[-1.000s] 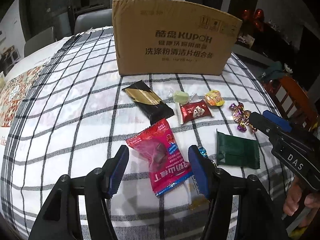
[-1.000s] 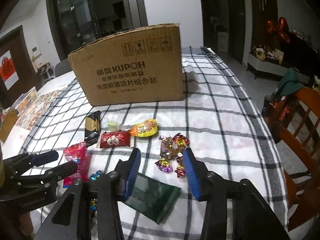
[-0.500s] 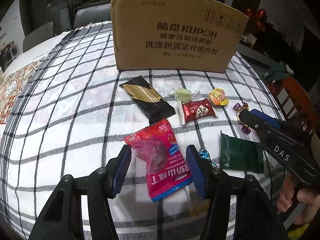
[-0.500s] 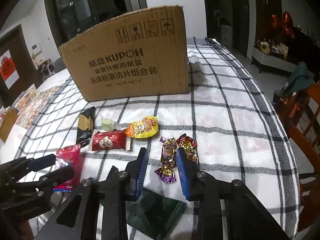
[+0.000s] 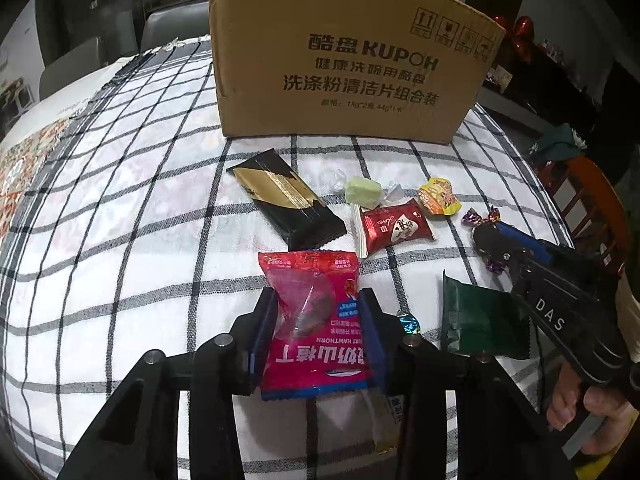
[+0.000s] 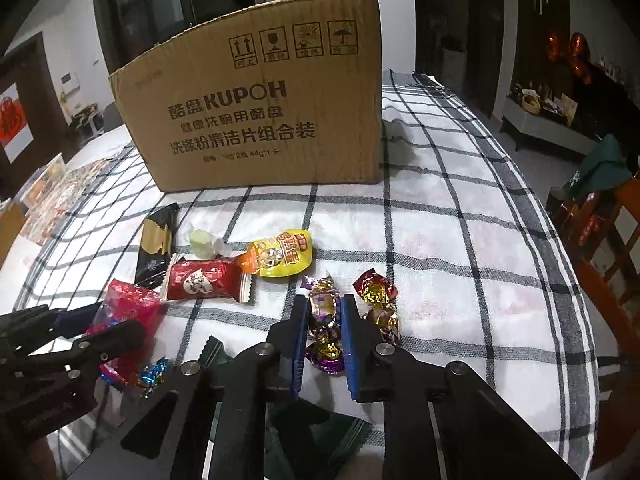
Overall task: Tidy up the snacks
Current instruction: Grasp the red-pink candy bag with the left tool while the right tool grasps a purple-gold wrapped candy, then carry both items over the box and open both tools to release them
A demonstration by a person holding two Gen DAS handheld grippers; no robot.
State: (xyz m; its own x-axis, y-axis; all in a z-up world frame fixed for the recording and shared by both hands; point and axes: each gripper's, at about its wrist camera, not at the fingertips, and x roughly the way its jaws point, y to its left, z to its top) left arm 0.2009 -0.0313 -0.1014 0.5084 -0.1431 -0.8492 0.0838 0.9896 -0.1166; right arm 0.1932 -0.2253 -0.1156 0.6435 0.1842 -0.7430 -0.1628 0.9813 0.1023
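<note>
The left wrist view alone shows the whole dark green packet (image 5: 482, 322) and a hand (image 5: 584, 408) gripping the right tool's handle, marked DAS; the right wrist view alone shows a second foil-wrapped candy (image 6: 378, 304) just right of the one being gripped, and the far right side of the checked cloth on the desk (image 6: 460, 248).

The left tongs (image 5: 318, 312) have just been closing, and their blue pads now press both sides of the red snack pouch (image 5: 310, 288), which lies on the desk in front of the cardboard box (image 5: 344, 60). The right tongs (image 6: 325, 312) are closed narrow on a purple and gold candy (image 6: 323, 308).

In the right view the green packet is mostly hidden under the tongs. A small blue foil sweet (image 5: 408, 322) peeks out beside the left tongs.

The box reads KUPOH with Chinese characters; the pouch shows HAWTHORN upside down. The red wrapper (image 5: 394, 230) bears a heart design, its writing too small to read.
</note>
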